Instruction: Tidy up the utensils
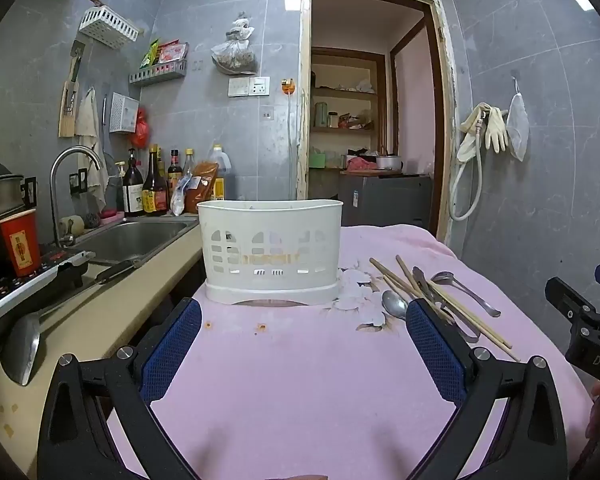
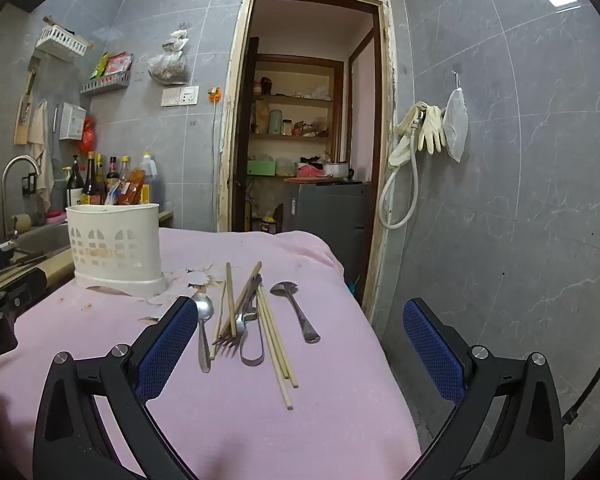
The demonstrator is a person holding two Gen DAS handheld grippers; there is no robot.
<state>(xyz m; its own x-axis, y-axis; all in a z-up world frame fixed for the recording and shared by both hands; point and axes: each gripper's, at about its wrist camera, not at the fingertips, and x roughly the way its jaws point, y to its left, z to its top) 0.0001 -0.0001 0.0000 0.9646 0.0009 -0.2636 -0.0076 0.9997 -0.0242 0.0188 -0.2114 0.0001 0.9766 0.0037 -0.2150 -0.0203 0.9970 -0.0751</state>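
Note:
A white plastic utensil holder point(image 1: 271, 249) stands upright on the pink cloth, also in the right wrist view point(image 2: 114, 246). Right of it lies a loose pile: a spoon point(image 2: 204, 320), a fork point(image 2: 236, 330), wooden chopsticks point(image 2: 274, 340), metal tongs point(image 2: 254, 344) and a second spoon point(image 2: 296, 310) apart on the right. The pile shows in the left wrist view with chopsticks point(image 1: 452, 304) and spoon point(image 1: 394, 304). My left gripper point(image 1: 304, 340) is open and empty, in front of the holder. My right gripper point(image 2: 300, 340) is open and empty, just short of the pile.
The pink cloth covers a table point(image 2: 332, 420) whose right edge drops to the floor by the doorway point(image 2: 312, 120). To the left are a counter with a sink point(image 1: 136, 238), tap, sauce bottles point(image 1: 152, 184), a red cup point(image 1: 20, 242) and a ladle point(image 1: 24, 344).

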